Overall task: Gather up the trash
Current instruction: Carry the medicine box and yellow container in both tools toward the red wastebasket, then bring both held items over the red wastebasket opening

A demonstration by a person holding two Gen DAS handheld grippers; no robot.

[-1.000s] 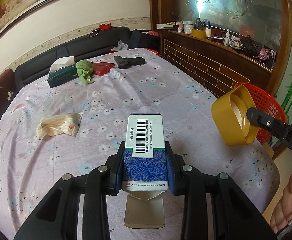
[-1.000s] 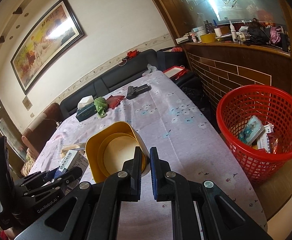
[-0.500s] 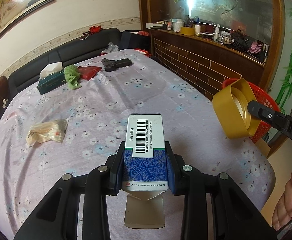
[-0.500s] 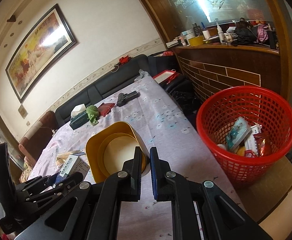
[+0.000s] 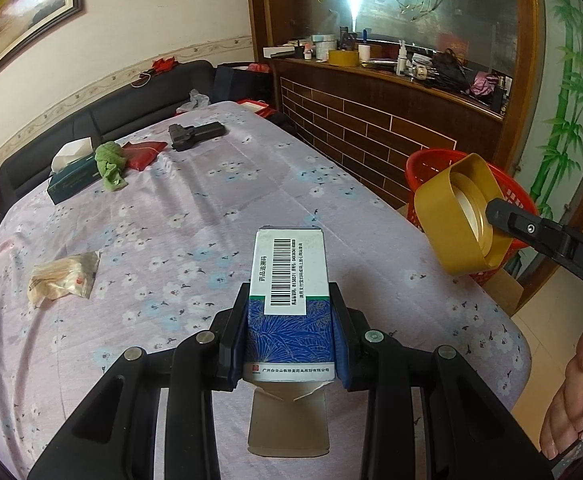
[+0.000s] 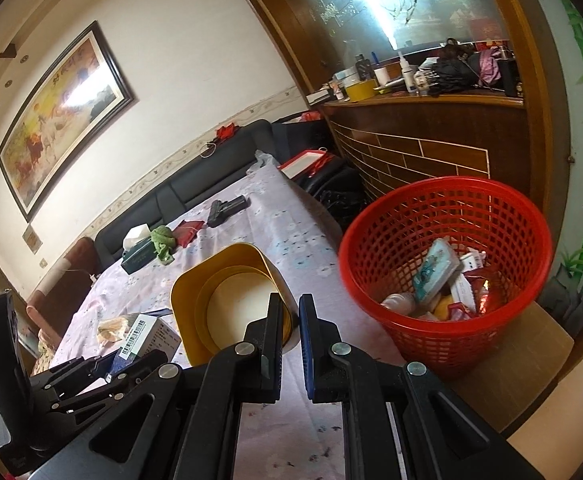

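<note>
You are mid-haul: your left tool (image 5: pixel 289 336) is clamped on the medicine box (image 5: pixel 290 300) and your right tool (image 6: pixel 290 320) is pinched shut on the rim of the yellow tin (image 6: pixel 227 296) — both over the worktop (image 5: pixel 211 200), short of the red basket (image 6: pixel 447 272), which already holds several wrappers. A crumpled packet (image 5: pixel 63 276) remains.

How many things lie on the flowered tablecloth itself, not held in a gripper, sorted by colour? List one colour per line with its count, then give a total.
Green: 2, the tissue box and the crumpled cloth
Red: 1, the pouch
Black: 1, the pistol-shaped object
Pale yellow: 1, the plastic packet
Total: 5
</note>
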